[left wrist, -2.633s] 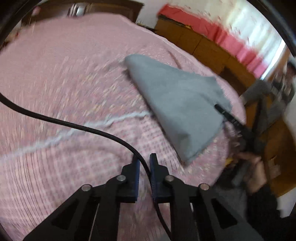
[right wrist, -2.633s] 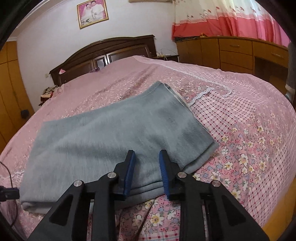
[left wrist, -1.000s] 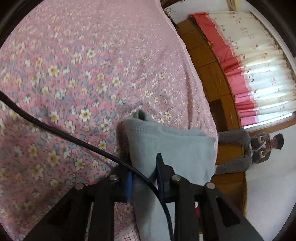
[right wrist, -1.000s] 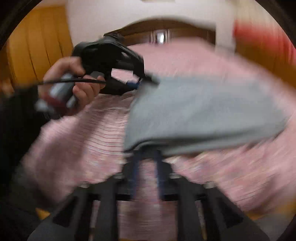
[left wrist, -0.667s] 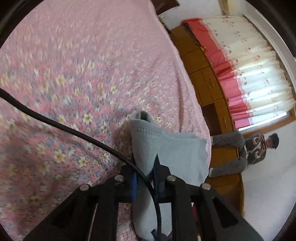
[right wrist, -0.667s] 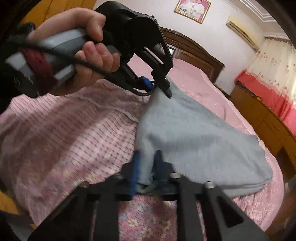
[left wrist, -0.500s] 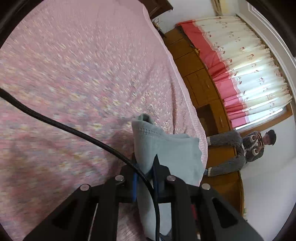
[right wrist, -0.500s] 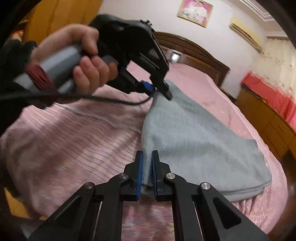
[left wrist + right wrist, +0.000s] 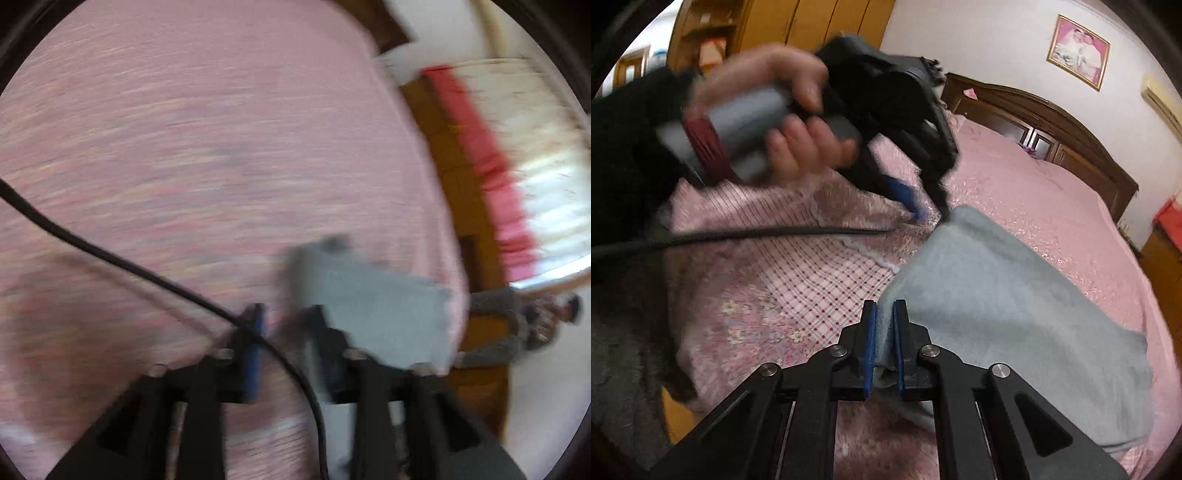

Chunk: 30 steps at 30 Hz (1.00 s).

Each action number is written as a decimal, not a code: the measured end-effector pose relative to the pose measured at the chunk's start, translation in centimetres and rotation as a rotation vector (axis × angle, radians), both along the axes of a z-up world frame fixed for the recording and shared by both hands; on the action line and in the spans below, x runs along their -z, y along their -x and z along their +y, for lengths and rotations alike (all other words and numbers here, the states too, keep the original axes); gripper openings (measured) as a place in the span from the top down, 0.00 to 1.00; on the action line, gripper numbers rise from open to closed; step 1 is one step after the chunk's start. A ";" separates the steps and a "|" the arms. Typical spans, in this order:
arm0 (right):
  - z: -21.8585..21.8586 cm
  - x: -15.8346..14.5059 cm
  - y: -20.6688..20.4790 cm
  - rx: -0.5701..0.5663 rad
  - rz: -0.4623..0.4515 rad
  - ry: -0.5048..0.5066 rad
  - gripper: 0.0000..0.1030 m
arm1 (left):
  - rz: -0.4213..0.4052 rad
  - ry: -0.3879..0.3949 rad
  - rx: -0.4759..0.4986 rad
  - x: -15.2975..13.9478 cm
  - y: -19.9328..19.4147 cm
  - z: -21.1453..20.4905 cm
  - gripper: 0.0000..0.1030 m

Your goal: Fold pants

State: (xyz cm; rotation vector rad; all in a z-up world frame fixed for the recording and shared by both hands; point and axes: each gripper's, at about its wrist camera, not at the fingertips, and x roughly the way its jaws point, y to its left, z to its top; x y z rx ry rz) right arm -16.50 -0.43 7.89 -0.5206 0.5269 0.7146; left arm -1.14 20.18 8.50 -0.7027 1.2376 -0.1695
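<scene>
Soft, limp, light fleece pants (image 9: 1004, 295) on bed (image 9: 1052, 192) — best taken at corners. Right tool (image 9: 884, 343) clamped on near corner; left tool (image 9: 286, 332) spread apart — released.

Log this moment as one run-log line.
left gripper: open, beside pants corner | right gripper: shut on pants | pants: folded, on bed

pink floral bedspread (image 9: 1052, 206), dark wooden headboard (image 9: 1045, 122), framed photo (image 9: 1078, 51), red-and-white curtains (image 9: 517, 155)
</scene>
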 end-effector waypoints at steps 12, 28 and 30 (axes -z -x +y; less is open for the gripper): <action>-1.4 1.2 -2.4 -0.007 0.090 -0.071 0.84 | 0.000 -0.600 -0.092 -6.8 8.3 6.3 0.14; -10.7 -3.2 -2.5 0.026 0.077 -0.303 0.55 | -0.022 -0.077 0.063 -5.6 3.8 -3.0 0.16; -12.7 -3.7 -3.1 0.070 0.047 -0.317 0.48 | -0.012 -0.019 0.090 -4.9 3.0 -4.5 0.16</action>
